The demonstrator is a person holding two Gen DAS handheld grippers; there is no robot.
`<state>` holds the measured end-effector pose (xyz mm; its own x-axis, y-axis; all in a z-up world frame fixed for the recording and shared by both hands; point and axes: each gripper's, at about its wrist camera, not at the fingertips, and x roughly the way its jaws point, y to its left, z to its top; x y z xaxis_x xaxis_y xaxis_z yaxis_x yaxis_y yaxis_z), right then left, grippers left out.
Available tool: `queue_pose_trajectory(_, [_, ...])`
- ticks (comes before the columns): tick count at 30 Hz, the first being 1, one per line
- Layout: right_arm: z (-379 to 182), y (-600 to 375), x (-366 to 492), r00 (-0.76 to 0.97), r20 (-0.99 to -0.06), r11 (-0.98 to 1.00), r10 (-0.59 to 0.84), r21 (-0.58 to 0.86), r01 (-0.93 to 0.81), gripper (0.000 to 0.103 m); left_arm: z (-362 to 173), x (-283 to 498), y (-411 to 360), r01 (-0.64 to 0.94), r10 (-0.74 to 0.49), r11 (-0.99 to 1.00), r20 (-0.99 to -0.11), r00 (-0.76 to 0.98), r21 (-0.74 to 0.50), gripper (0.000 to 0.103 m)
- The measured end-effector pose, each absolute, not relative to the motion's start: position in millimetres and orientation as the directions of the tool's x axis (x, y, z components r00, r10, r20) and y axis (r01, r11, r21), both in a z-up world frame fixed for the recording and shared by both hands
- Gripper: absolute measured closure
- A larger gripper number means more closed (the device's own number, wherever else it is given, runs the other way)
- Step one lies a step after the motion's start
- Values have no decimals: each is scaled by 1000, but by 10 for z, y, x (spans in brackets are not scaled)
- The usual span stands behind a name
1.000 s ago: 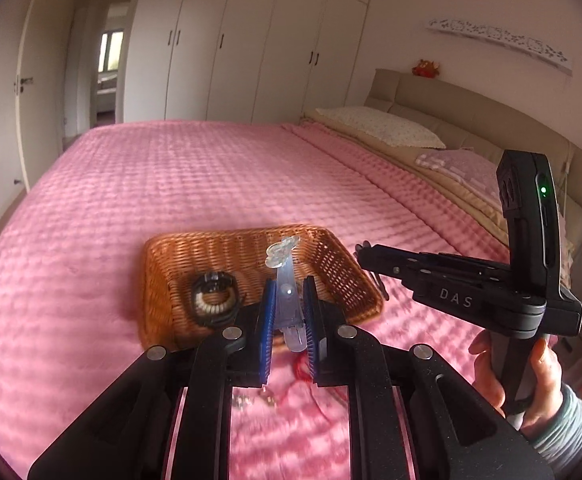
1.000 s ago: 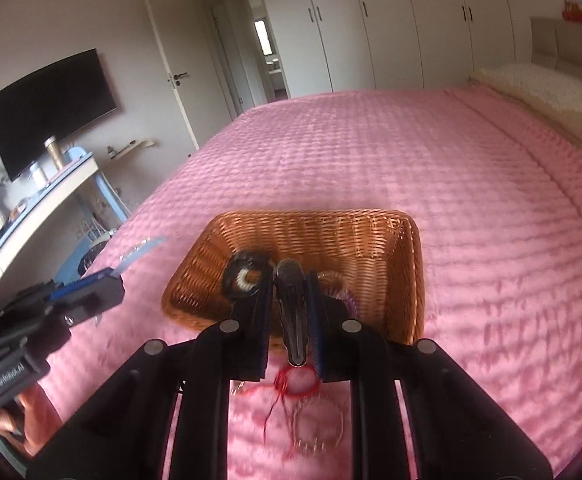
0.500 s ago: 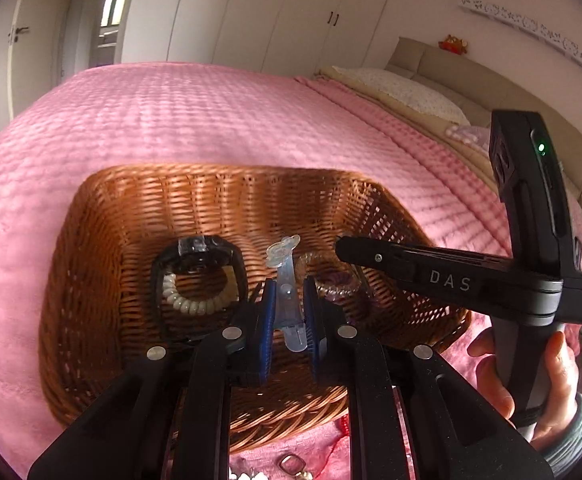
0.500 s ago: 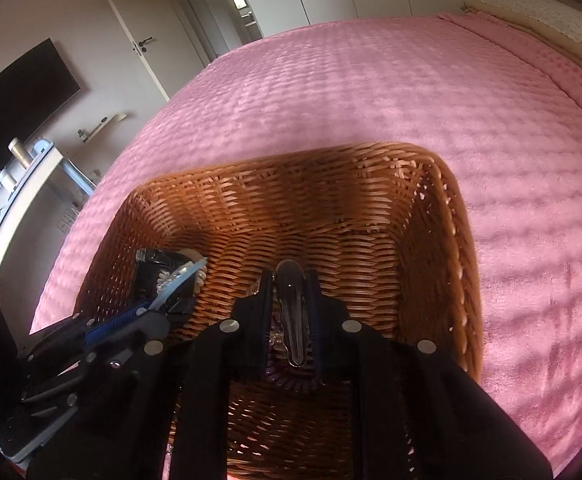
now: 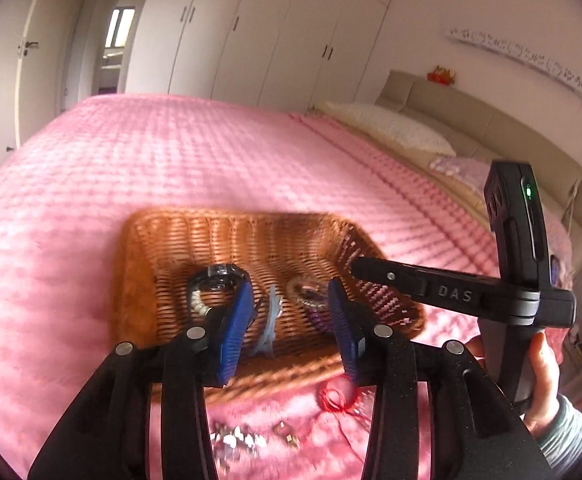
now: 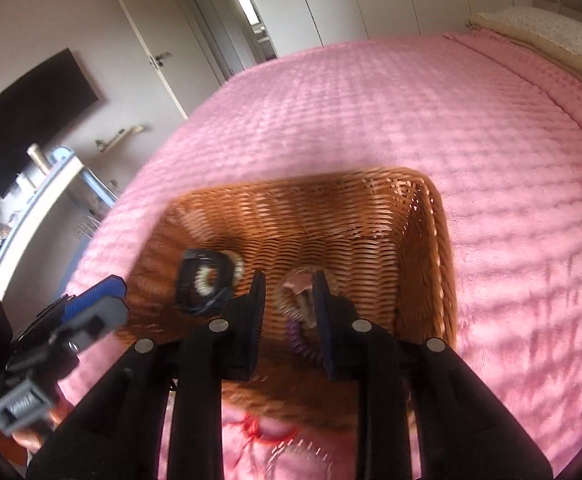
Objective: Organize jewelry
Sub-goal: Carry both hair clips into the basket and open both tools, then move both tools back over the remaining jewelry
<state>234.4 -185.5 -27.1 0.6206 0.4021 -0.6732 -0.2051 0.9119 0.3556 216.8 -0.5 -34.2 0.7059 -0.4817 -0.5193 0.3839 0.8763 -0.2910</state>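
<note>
Letting go is what I am just finishing: half a second ago my left claw [image 5: 289,316] was pinching the clear hair clip [image 5: 269,326] and my right claw [image 6: 287,312] was pinching a dark metal clip, and now both are standing wide with nothing between the pads. The clear hair clip is lying loose on the floor of the wicker basket [image 5: 139,280], low in the centre of the left view, between my two blue pads. Its long axis is running from the bottom of the frame toward the top, roughly along my fingers, tilting slightly left at the lower end; which end is leading I cannot tell through the blur. The dark metal clip [image 6: 303,306] is appearing as a brownish smear between my right fingers, low centre in the right view, resting by a beaded bracelet [image 6: 291,280] and a purple coil tie [image 6: 299,340]; its direction is too blurred to call. A black watch with a pearl bracelet [image 5: 211,284] is sitting left of centre in the basket.

I am judging these two pieces delivered. On the pink blanket [image 5: 171,152] at the bottom of the left frame, a red string bracelet [image 5: 337,398] and some small silver pieces [image 5: 235,442] are waiting outside the basket, so collecting is not over.
</note>
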Motion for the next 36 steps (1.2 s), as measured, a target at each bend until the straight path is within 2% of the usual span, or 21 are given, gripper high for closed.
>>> queue_pose_trajectory(7, [4, -1790, 1766, 665, -622, 909, 413, 319, -267, 81, -34, 1590, 322, 374, -472, 880, -449, 759, -294, 62])
queue_pose_trajectory(12, [50, -1703, 1395, 677, -603, 906, 423, 280, -317, 80, -57, 1321, 515, 353, -467, 879, -429, 773, -322, 61])
queue_pose_trajectory(14, [23, -1681, 1273, 681, -599, 907, 421, 260, -331, 75, -123, 1250, 558, 343, -466, 878, -435, 770, -333, 61])
queue_pose_trajectory(17, [-42, -1664, 1141, 687, -600, 912, 409, 237, -335, 59, -247, 1161, 611, 306, -433, 894, -455, 778, -329, 61])
queue_pose_trajectory(18, [-87, -1672, 1106, 690, -602, 915, 402, 233, -330, 58, -276, 1149, 622, 295, -420, 900, -459, 783, -320, 61])
queue_pose_trajectory(26, [-515, -1764, 1021, 680, -662, 947, 315, 170, -273, 58, -706, 1182, 713, 243, -405, 905, -535, 741, -349, 59])
queue_pose_trajectory(28, [-625, -1804, 1041, 680, -679, 959, 277, 148, -243, 64, -817, 1221, 718, 230, -398, 909, -561, 725, -347, 59])
queue_pose_trajectory(29, [-680, -1820, 1059, 674, -686, 959, 275, 147, -241, 72, -878, 1238, 715, 223, -390, 913, -575, 719, -341, 59])
queue_pose_trajectory(30, [-734, -1848, 1080, 668, -692, 959, 275, 149, -241, 76, -927, 1251, 707, 221, -385, 917, -584, 715, -333, 59])
queue_pose_trajectory(36, [-1064, -1975, 1192, 624, -733, 962, 272, 192, -194, 76, -1097, 1359, 621, 232, -383, 922, -641, 665, -311, 59])
